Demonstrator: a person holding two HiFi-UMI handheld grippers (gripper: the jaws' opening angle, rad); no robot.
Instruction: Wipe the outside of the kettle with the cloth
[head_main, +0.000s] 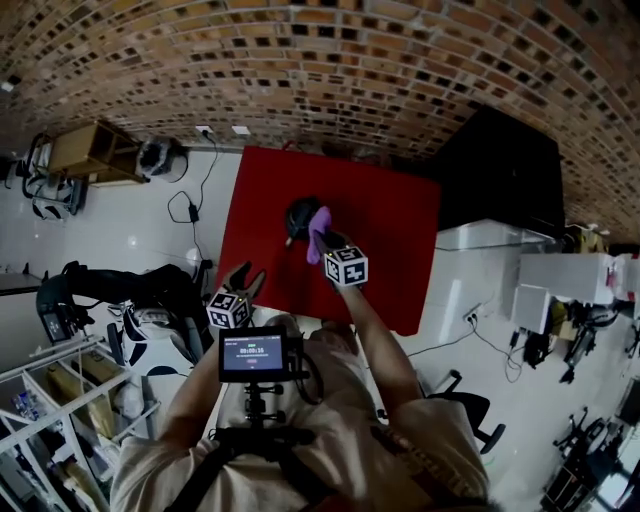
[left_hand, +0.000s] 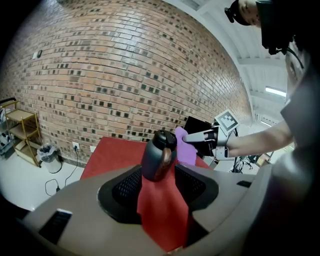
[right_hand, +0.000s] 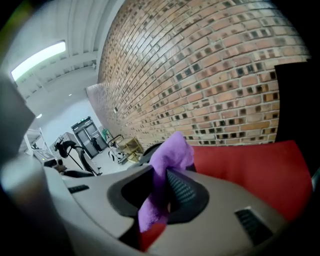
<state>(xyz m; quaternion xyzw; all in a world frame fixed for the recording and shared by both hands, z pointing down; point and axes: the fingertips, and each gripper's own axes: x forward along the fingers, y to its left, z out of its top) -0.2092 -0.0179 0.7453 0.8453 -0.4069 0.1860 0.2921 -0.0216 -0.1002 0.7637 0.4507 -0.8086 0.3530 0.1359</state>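
Head view, kettle: the dark rounded kettle with a brown handle (head_main: 299, 217) stood upright on the red-covered table (head_main: 400, 260), the task's thing and the landmark for everything else.
Head view, cloth: the soft purple cloth (head_main: 318, 232) lay against the kettle's right side, touching it, which suited a wipe of the outer wall.
Head view, right tool: the right tool (head_main: 326, 241) was just right of the kettle with the cloth in its tip.
Head view, left tool: the left tool (head_main: 243, 283) hung near the table's front edge, well apart from the kettle on its near left, probably held back to leave the wiping side free.
Left gripper view, tool state: the left tool's (left_hand: 159, 187) jaws stood wide with nothing gripped; the kettle (left_hand: 156, 160) only lined up beyond them, so I judged it was not being steadied.
Left gripper view, cloth: the cloth (left_hand: 186, 150) was pressed by the kettle's upper far side.
Right gripper view, tool state: the right tool's (right_hand: 157, 192) jaws were narrow, pinched on the cloth (right_hand: 167, 160), which bunched out ahead and hid most of the kettle behind it.
Surface: the table cover looked flat and bare around the kettle.
Room: a brick wall (head_main: 300, 70) rose behind the kettle, with white floor (head_main: 130, 225) and a wooden shelf unit (head_main: 95, 150) off to its left.
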